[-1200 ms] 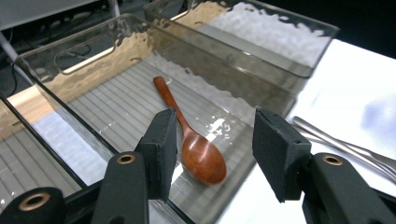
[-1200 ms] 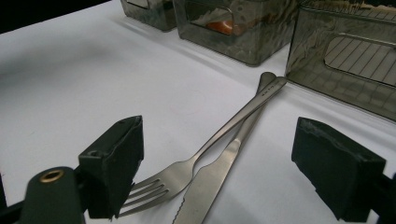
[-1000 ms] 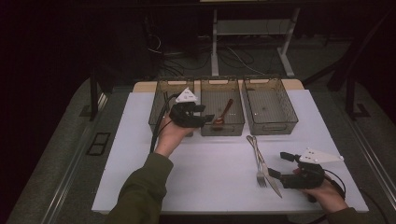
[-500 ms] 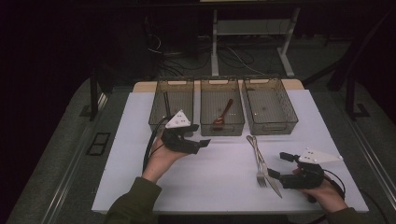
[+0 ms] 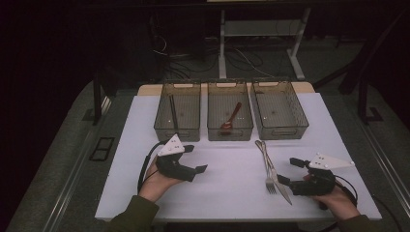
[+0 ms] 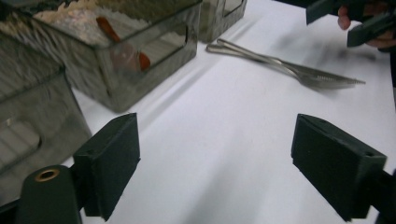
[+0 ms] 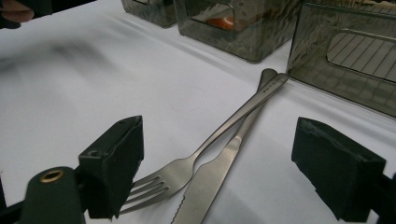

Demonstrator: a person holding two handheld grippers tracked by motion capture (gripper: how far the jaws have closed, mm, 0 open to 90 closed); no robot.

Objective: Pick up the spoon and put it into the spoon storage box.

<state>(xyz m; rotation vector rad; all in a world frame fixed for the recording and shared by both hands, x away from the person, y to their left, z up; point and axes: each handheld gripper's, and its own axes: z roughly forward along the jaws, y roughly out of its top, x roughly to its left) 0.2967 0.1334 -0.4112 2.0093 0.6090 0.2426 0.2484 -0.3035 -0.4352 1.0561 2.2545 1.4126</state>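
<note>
A steel fork and knife lie side by side on the white table, right of centre. My right gripper rests just right of them, open; in the right gripper view the fork and knife lie on the table between its spread jaws, untouched. A red spoon lies in the middle bin. My left gripper hovers in front of the left bin. Its jaws have just been opening and nothing is between them.
Three smoky clear bins stand in a row at the back. The left one holds a dark thin stick; the right bin has nothing in it. In the left gripper view the fork and knife lie ahead, with the other gripper beyond.
My left hand has drawn back from the bins toward the near side and sunk lower, and its jaws have spread wider. The right hand, fork and knife have not moved.
</note>
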